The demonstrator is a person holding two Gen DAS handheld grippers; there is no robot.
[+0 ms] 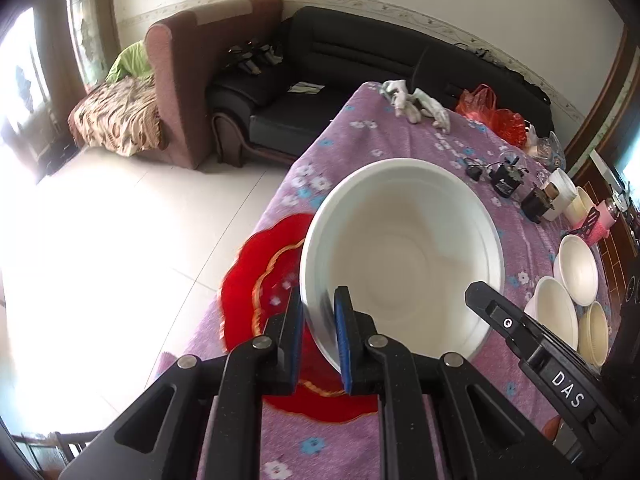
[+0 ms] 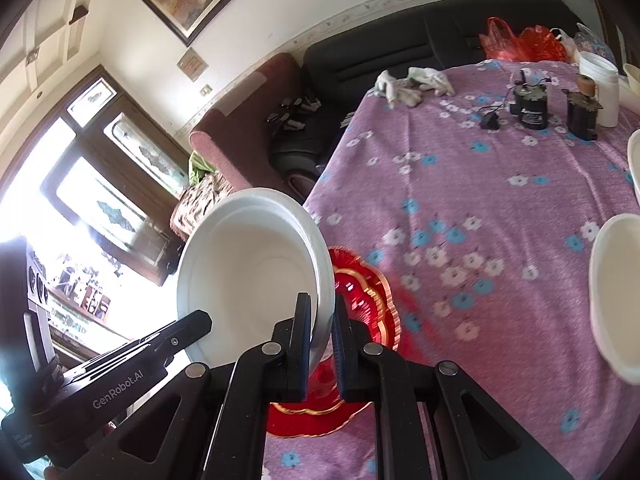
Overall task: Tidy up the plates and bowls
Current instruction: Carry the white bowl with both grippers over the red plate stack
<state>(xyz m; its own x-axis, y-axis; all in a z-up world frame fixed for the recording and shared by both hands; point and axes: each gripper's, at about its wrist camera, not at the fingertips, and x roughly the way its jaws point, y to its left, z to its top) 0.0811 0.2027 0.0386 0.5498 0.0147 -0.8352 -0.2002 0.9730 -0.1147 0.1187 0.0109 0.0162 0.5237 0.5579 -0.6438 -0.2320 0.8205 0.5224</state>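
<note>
Table: purple flower cloth is lying under both grippers.
Left gripper: is pinching the near rim of the big white bowl.
Right gripper: is pinching the same bowl's other rim.
Red mat: is lying just below the bowl.
Other bowls: are sitting off to the left gripper's right.

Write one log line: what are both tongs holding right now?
left tongs: shut on white bowl rim | right tongs: shut on same bowl, opposite rim | bowl: lifted, tilted over purple tablecloth | other bowls: on table
</note>
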